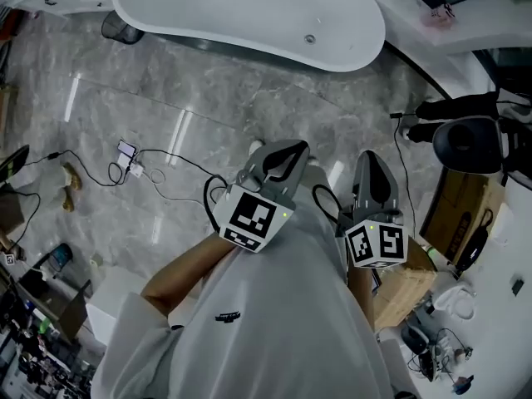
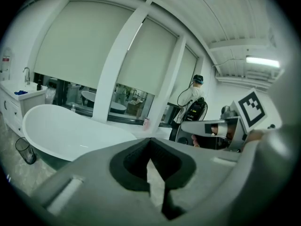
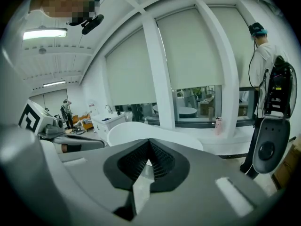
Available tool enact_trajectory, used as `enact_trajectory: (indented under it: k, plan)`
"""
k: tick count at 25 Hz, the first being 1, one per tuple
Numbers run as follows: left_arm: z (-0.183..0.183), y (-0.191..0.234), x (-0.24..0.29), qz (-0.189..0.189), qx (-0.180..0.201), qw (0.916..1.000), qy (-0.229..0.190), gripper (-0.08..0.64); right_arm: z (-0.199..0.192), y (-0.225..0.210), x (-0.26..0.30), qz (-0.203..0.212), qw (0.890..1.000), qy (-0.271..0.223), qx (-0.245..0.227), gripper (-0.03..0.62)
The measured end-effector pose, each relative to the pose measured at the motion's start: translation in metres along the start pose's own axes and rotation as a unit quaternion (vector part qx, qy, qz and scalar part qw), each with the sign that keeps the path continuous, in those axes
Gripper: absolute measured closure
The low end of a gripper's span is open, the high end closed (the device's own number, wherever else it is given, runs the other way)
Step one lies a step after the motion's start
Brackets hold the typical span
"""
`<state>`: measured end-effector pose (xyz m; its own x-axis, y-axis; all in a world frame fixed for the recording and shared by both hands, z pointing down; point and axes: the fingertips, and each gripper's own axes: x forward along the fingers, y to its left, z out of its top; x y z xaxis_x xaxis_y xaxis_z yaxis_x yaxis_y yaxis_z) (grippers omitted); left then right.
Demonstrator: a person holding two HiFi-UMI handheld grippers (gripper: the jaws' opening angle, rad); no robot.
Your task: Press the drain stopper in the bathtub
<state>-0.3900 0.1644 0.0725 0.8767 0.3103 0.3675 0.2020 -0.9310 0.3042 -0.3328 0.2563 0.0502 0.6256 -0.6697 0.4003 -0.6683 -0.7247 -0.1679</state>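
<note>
The white bathtub (image 1: 249,11) stands at the top of the head view, on a grey marble floor. Its small round drain stopper (image 1: 309,38) shows on the tub bottom near the right end. My left gripper (image 1: 285,151) and right gripper (image 1: 370,161) are held close to the person's chest, well short of the tub, both pointing toward it. Each is shut with nothing between the jaws. The left gripper view shows the tub (image 2: 61,131) beyond the shut left gripper (image 2: 151,147); the right gripper view shows the tub (image 3: 136,131) behind the shut right gripper (image 3: 149,147). The stopper is hidden in both gripper views.
A dark waste bin (image 1: 120,30) stands by the tub's left end. Cables and a power strip (image 1: 129,160) lie on the floor at left. Cardboard boxes (image 1: 461,206) and equipment crowd the right side. Another person with a backpack (image 3: 270,79) stands by the window ledge.
</note>
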Motion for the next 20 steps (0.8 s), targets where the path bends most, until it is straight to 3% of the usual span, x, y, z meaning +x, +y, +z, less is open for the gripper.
enact_trajectory:
  k: [5,10,15,20]
  plan:
    - [0.017,0.027,0.036,0.008,-0.022,0.9997,0.003,0.557,0.018,-0.019,0.044,0.012,1.000,0.012,-0.008,0.588]
    - [0.028,0.047,0.090,0.050,-0.035,0.9981,0.005,0.557,0.027,-0.065,0.097,0.044,0.998,0.026,-0.023,0.588]
    - [0.053,0.079,0.172,0.126,-0.056,0.9904,0.012,0.557,0.047,-0.122,0.185,0.127,0.988,0.058,-0.065,0.588]
    - [0.072,0.107,0.246,0.196,-0.092,0.9757,0.036,0.557,0.070,-0.182,0.261,0.205,0.970,0.096,-0.086,0.588]
